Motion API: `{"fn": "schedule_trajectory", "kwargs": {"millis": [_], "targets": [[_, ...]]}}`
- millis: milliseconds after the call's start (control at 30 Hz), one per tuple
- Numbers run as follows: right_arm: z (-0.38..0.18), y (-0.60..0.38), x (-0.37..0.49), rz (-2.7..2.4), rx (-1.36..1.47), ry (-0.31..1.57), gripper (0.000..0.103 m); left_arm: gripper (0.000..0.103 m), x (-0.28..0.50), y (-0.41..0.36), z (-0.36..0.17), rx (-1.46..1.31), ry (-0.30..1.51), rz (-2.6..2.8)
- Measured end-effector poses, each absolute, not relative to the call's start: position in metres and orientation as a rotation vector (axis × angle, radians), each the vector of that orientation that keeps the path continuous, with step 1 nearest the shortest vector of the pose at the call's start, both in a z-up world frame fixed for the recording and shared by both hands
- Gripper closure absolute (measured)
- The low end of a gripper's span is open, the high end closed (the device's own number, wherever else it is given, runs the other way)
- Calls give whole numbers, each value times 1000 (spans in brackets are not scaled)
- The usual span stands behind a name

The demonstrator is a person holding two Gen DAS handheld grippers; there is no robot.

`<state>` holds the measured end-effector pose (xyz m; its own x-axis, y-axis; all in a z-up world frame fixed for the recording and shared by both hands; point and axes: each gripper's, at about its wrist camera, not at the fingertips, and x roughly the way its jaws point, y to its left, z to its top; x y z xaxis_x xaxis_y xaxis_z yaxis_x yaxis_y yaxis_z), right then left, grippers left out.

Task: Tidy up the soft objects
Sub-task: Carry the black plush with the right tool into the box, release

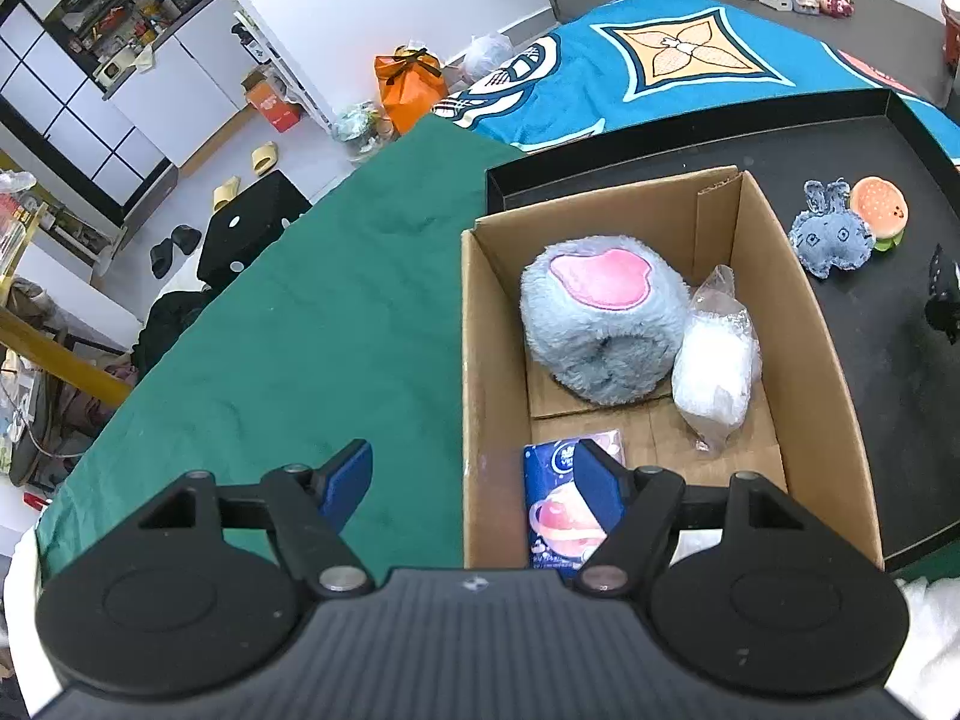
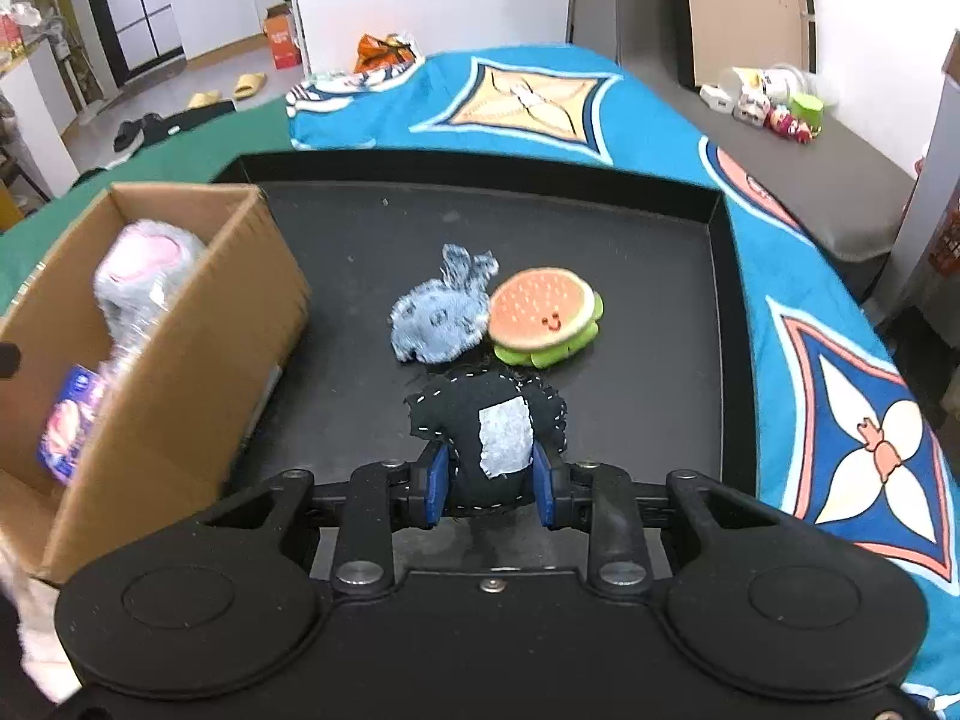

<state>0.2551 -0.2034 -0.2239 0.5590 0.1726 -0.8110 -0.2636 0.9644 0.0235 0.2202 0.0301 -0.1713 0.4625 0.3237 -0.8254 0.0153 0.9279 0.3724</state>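
A cardboard box [image 1: 828,396] stands on a black tray [image 1: 900,360]. In it lie a fluffy grey-blue plush with a pink patch [image 1: 600,318], a clear bag of white stuffing [image 1: 714,366] and a blue tissue pack [image 1: 558,504]. My left gripper [image 1: 474,480] is open and empty, straddling the box's left wall. My right gripper [image 2: 489,489] is shut on a black stitched plush with a grey patch [image 2: 492,426] above the tray [image 2: 660,240]. A denim rabbit plush [image 2: 438,315] and a burger plush [image 2: 543,315] lie just beyond it. The box [image 2: 198,348] is to its left.
A green cloth [image 1: 300,330] covers the table left of the box; a blue patterned cloth [image 2: 840,360] lies around the tray. Small toys and containers [image 2: 774,102] sit at the far right. Floor clutter and slippers lie beyond the table's far edge.
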Motion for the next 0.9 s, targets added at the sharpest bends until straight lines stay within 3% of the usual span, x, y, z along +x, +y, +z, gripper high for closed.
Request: {"fn": "schedule_trajectory", "kwargs": {"millis": [900], "targets": [[-149, -154, 221, 389, -113, 859, 74, 31, 195, 53, -162, 275, 1043, 146]]}}
